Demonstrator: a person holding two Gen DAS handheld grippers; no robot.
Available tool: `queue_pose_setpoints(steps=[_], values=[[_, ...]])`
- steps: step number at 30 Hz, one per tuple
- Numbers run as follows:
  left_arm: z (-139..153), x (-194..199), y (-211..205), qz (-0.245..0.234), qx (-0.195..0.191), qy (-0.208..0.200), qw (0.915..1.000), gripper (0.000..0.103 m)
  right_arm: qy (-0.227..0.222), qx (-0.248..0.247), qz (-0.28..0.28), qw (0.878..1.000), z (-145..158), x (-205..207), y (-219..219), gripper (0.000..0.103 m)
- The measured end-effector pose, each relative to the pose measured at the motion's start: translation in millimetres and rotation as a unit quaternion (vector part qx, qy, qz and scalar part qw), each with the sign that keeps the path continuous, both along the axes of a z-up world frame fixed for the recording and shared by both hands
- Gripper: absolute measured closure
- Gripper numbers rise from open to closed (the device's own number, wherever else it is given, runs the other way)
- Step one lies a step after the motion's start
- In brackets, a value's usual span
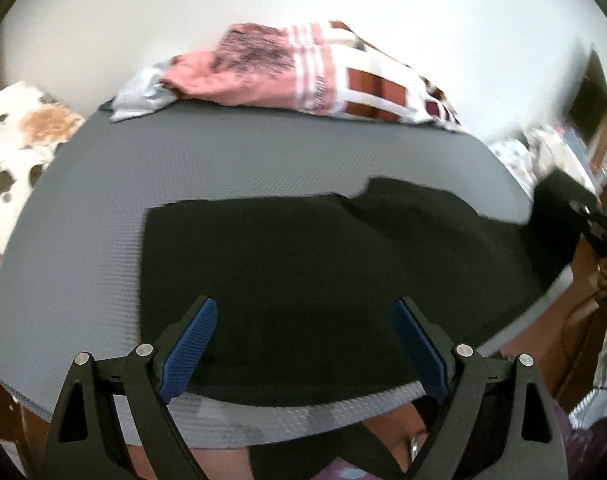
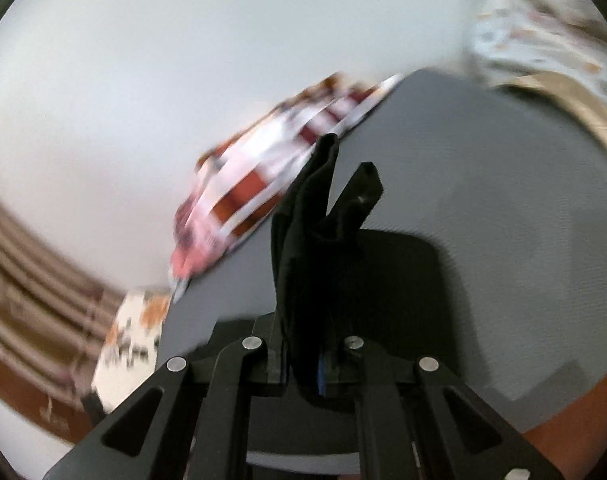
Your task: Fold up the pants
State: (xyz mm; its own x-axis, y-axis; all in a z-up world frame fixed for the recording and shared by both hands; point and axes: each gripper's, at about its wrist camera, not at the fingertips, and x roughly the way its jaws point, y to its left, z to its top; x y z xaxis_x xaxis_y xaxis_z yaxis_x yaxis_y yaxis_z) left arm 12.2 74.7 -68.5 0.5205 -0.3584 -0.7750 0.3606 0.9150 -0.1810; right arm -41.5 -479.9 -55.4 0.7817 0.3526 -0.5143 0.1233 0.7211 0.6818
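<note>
Black pants lie spread flat on a grey mat, reaching from the mat's middle to its right edge. My left gripper is open, its blue pads hovering just above the near part of the pants. In the right wrist view my right gripper is shut on a bunched fold of the black pants, which stands up between the jaws above the rest of the cloth on the mat. The right gripper's body shows at the far right of the left wrist view.
A heap of pink, white and maroon clothes lies along the mat's far edge, also seen in the right wrist view. A brown-spotted white cloth lies left of the mat. The white wall is behind. My hand with a ring is below.
</note>
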Motion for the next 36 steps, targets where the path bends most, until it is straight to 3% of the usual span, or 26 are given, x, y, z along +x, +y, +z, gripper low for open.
queue_pose_setpoints(steps=[4,9,13,19,21,23,24,25,26,28,30,31,32,36], values=[[-14,-7,-20,-0.023,0.008,0.011,0.9996,0.014,0.019,-0.041,0.073,0.996,-14,21,75,0.094],[-24,-10,-30,-0.04,0.01,0.022,0.9989,0.014,0.059,-0.103,0.16,0.98,-45,38,163,0.094],[-24,-12,-29,-0.043,0.007,0.017,0.9989,0.014,0.074,-0.146,0.175,0.971,-59,34,186,0.094],[-32,-7,-27,-0.042,-0.006,0.037,0.9984,0.014,0.069,-0.214,0.185,0.957,-57,30,203,0.093],[-32,-7,-29,-0.044,-0.004,0.037,0.9983,0.014,0.066,-0.244,0.192,0.948,-57,32,215,0.09],[-33,-8,-29,-0.047,-0.002,0.037,0.9982,0.014,0.065,-0.26,0.202,0.942,-59,31,223,0.08],[-34,-8,-30,-0.049,-0.001,0.038,0.9981,0.014,0.063,-0.26,0.211,0.94,-60,31,228,0.074],[-36,-8,-31,-0.051,0.0,0.042,0.9978,0.014,0.059,-0.252,0.224,0.94,-61,29,232,0.06],[-37,-7,-31,-0.052,0.0,0.045,0.9977,0.014,0.053,-0.237,0.237,0.941,-61,26,234,0.053],[-41,-6,-33,-0.054,0.004,0.054,0.9971,0.014,0.034,-0.174,0.268,0.947,-59,22,232,0.052],[-42,-7,-34,-0.057,0.005,0.056,0.9968,0.014,0.026,-0.069,0.292,0.953,-54,25,214,0.053],[-41,-7,-34,-0.057,0.003,0.054,0.9969,0.014,0.026,-0.021,0.287,0.957,-52,26,199,0.053],[-40,-7,-34,-0.057,0.001,0.052,0.997,0.014,0.022,-0.005,0.265,0.964,-45,28,179,0.052],[-32,-6,-32,-0.048,-0.025,0.046,0.9975,0.014,0.005,-0.049,0.187,0.981,-5,39,121,0.052]])
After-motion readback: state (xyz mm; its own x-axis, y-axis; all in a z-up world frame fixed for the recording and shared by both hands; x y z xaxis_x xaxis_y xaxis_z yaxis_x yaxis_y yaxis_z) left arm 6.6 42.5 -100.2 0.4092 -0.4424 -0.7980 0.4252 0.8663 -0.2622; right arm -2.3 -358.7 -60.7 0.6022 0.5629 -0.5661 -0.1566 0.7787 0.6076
